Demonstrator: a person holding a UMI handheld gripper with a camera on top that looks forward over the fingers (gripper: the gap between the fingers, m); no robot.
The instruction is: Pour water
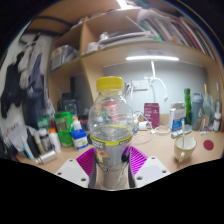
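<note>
A clear plastic water bottle (111, 125) with a yellow cap and a yellow-banded label stands upright between my gripper's fingers. My gripper (111, 160) is shut on the bottle, with both pink pads (88, 158) pressed against its lower body. Water fills the bottle's lower part. Beyond the fingers to the right, a small white cup (186, 148) stands on the wooden desk (160, 150).
Several bottles and containers, one green-capped (78, 135), crowd the desk to the left. A red box (151, 113), a green bottle (187, 104) and clear bottles stand at the back right. A red round lid (209, 145) lies right of the cup. Shelves hang above.
</note>
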